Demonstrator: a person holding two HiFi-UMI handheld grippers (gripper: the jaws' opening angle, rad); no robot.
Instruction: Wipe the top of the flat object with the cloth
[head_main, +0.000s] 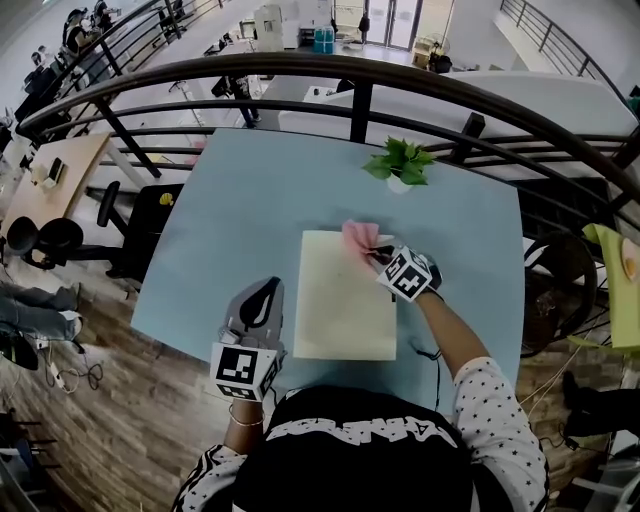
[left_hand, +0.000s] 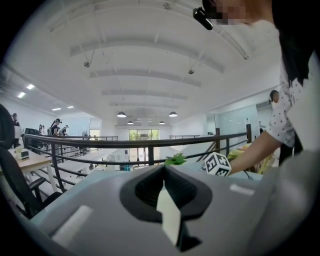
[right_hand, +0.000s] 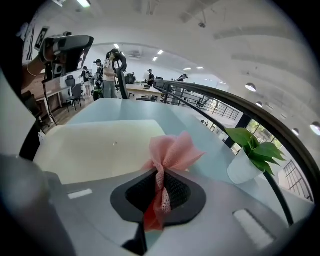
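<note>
We held the right gripper (right_hand: 160, 179) closed on the pink cloth (right_hand: 172, 150), and its own view showed the jaws pinching a twisted neck of the mesh fabric. The rest of the cloth fanned out in a loose bunch beyond the fingertips. From the head view that bunch sat at the far right corner of the flat object (head_main: 345, 295), a pale cream rectangular board lying flat on the light blue table (head_main: 250, 200). The cloth touched the board's top there, and part of it lapped over the far edge. The board lay with its long sides running away from us, near the middle of the table and toward our side. Our left gripper (head_main: 266, 292) was beside the board's left edge, near its close corner and apart from it, holding nothing. Its own view showed the jaws brought together, pointing level across the table toward the railing. A small potted plant (head_main: 400, 162) in a white pot stood near the table's far edge, beyond the cloth and well apart from the board.
</note>
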